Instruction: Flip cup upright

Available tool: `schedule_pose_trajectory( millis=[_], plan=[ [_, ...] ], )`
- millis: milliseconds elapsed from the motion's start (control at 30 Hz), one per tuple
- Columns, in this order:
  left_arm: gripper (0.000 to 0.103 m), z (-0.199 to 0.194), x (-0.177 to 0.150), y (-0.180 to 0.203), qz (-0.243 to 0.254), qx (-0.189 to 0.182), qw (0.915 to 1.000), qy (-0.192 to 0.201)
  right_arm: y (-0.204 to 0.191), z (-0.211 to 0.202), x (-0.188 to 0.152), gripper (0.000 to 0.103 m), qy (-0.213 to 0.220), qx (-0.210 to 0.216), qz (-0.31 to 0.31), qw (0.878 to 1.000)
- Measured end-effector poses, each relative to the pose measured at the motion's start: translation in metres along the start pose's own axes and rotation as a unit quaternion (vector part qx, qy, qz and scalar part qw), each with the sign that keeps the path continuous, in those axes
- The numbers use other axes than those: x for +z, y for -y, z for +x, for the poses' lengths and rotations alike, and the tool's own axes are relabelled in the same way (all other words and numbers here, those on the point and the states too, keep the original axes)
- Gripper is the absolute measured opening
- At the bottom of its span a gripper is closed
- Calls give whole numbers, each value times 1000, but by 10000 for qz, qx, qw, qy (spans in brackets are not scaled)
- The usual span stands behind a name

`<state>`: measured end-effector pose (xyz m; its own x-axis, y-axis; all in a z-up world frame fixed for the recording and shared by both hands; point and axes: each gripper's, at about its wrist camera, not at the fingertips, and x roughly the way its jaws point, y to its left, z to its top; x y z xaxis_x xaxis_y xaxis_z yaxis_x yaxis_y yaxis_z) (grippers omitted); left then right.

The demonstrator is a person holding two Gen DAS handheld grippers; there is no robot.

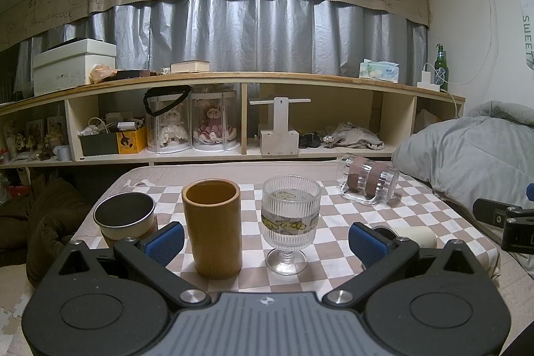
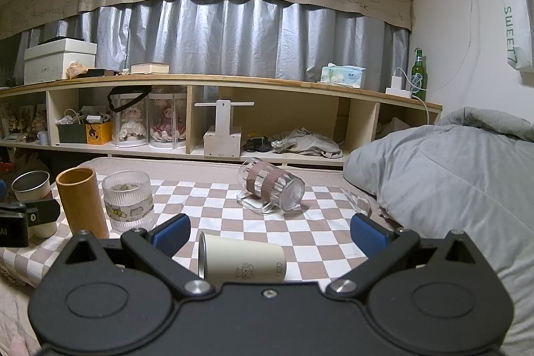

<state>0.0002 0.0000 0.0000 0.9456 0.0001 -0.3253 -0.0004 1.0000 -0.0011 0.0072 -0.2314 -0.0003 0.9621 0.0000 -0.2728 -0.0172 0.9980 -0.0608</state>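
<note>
A white cup [image 2: 243, 262] with a metal rim lies on its side on the checked cloth [image 2: 300, 239], between the open fingers of my right gripper [image 2: 270, 236], mouth to the left. In the left wrist view only its end [image 1: 417, 236] shows behind the right fingertip. A clear glass mug [image 2: 272, 187] with brown bands also lies on its side farther back; it shows in the left wrist view [image 1: 368, 182] too. My left gripper [image 1: 267, 242] is open, with an upright bamboo cup [image 1: 213, 226] and a ribbed stemmed glass [image 1: 289, 219] just beyond its fingers.
A steel-lined cup [image 1: 125, 216] stands upright at the left. A grey duvet [image 2: 450, 175] lies on the right. A low shelf [image 2: 267, 122] with boxes and dolls runs along the back. The right gripper's body [image 1: 504, 219] shows at the left view's right edge.
</note>
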Motion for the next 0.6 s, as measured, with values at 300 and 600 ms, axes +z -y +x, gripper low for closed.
schedule_pose_trajectory(
  millis=[300,600],
  plan=[
    [103,0,0,0,1,-3,10000,-1,0,0,0,103,1,-2,-3,10000],
    [103,0,0,0,-3,-4,10000,-4,-1,1,0,103,9,14,-10,10000]
  ],
)
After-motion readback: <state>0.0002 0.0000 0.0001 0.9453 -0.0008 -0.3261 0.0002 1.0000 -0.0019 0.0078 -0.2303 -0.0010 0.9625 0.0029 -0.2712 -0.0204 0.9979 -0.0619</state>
